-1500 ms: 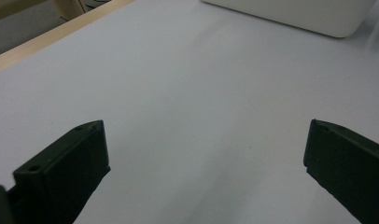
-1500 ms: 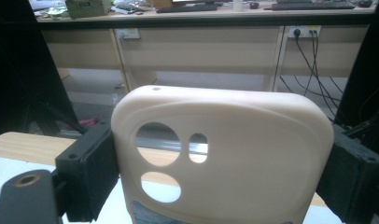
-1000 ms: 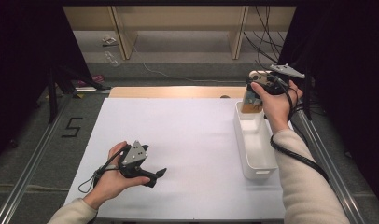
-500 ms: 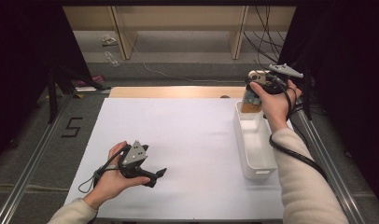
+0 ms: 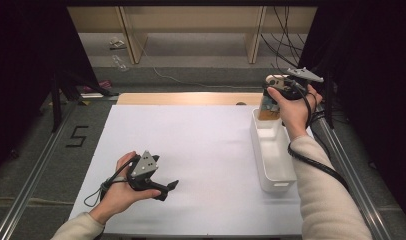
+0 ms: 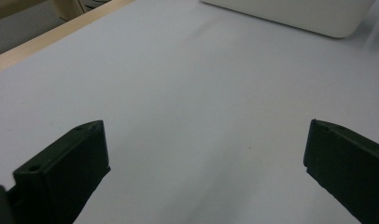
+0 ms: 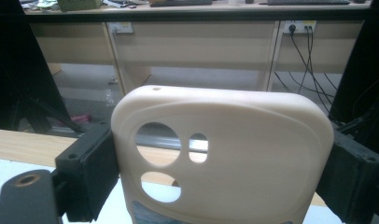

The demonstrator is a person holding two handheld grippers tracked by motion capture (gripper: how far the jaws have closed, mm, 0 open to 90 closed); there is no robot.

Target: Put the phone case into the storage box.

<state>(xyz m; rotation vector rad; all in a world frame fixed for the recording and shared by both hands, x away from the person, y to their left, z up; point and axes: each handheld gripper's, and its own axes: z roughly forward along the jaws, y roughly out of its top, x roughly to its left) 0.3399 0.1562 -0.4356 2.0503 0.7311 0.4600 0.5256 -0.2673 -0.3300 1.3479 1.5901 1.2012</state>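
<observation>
Holding a cream phone case (image 7: 225, 154) by its two long edges in my right gripper (image 7: 220, 168), I have it upright above the far end of the white bin (image 5: 278, 175) at the desk's (image 5: 191, 145) right side. My left gripper (image 6: 206, 172) rests low over the bare white desk, jaws wide apart and empty. The case is thin and flexible, so I judge it could bow and pop free if squeezed harder, or catch the bin's rim and tip outside when released.
</observation>
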